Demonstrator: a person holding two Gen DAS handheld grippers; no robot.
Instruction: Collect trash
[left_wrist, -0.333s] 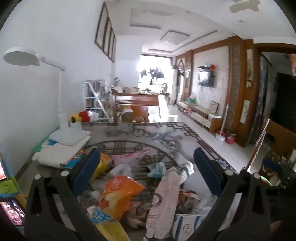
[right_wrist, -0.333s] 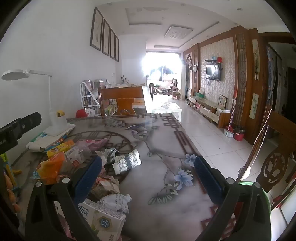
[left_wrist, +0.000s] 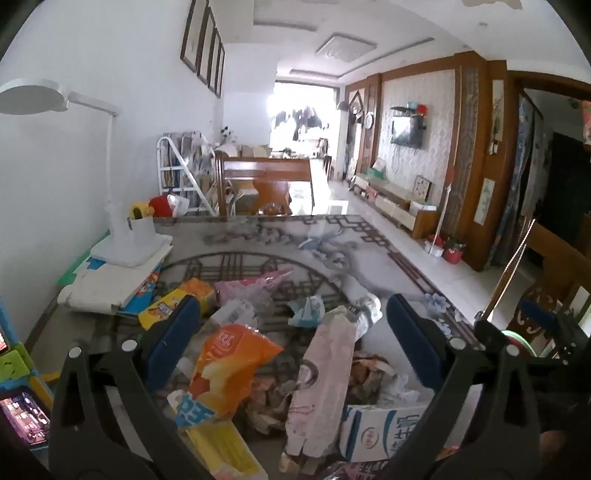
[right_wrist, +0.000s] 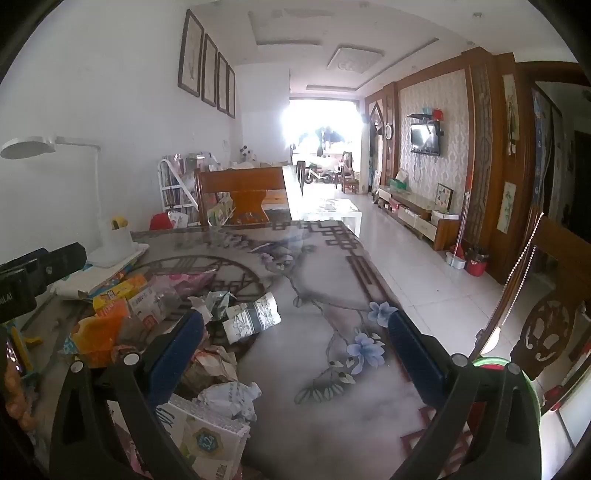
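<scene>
The trash lies heaped on the patterned table (left_wrist: 258, 236), toward its left side near the white desk lamp (left_wrist: 125, 236). A crumpled orange snack bag (left_wrist: 232, 365) sprawls with its long axis running away from me, and a flattened pink wrapper (left_wrist: 321, 384) stretches the same way beside it (a white carton (left_wrist: 380, 432) sits just right of that). A rolled grey-striped paper cup (right_wrist: 255, 319) lies on its side, slanting up to the right. The left gripper (left_wrist: 291, 343) hangs spread wide over the heap, holding nothing; the right gripper (right_wrist: 295, 354) gapes equally wide, empty, over bare tabletop.

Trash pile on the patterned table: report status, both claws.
Left claw open, empty, over the crumpled wrapper pile. Right claw open, empty, beside it. Orange snack bag nearest left claw. Nothing collected, nothing blocking.
</scene>
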